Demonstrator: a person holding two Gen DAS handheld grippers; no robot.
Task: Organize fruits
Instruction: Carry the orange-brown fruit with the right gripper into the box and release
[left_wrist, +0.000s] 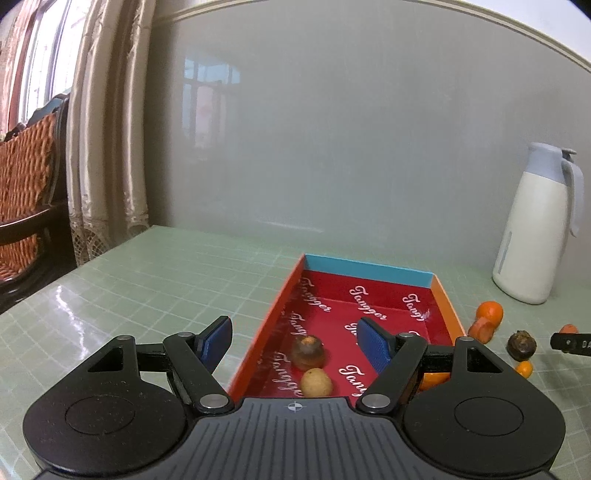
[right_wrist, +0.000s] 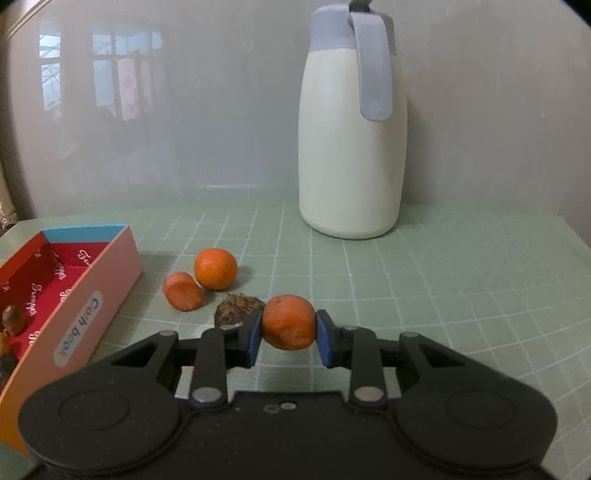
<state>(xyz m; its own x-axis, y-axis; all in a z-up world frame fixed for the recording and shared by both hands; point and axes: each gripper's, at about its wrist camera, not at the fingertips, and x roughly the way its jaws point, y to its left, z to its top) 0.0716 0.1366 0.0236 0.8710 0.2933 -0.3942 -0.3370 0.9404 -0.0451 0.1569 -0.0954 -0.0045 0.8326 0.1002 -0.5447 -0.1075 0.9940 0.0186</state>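
**Carrot chunk pinched above the green bench**

At the far left of the left wrist view stand a wicker-backed chair (left_wrist: 26, 177) and a pale satin curtain (left_wrist: 107, 122). Moving right, the left gripper (left_wrist: 297, 341) hangs with its blue-padded fingers (left_wrist: 216, 341) spread wide and nothing between them, over the near end of the shallow cardboard box (left_wrist: 448, 306). That box has a glossy red lining printed with white script, orange side walls and a blue far wall. Two things lie in it: a dark brown, knobbly water chestnut (left_wrist: 308, 352) and, touching it on the near side, a smooth tan round fruit (left_wrist: 316, 383). Further right on the gridded green bench (left_wrist: 147, 288) lie more orange and brown pieces, and at the right edge stands one white jug (left_wrist: 532, 229) with a grey lid and handle.

Lower left in the right wrist view, the same box shows its pink outer wall. Right of it lie one stubby carrot chunk (right_wrist: 183, 291) with a flat cut face, one round matt tangerine (right_wrist: 215, 268) just behind it, and one rough, scaly brown chestnut (right_wrist: 236, 309). At centre, the right gripper (right_wrist: 289, 330) has its fingers closed on a second carrot piece (right_wrist: 289, 322), orange, barrel-shaped, slightly dull-skinned, held clear above the bench.
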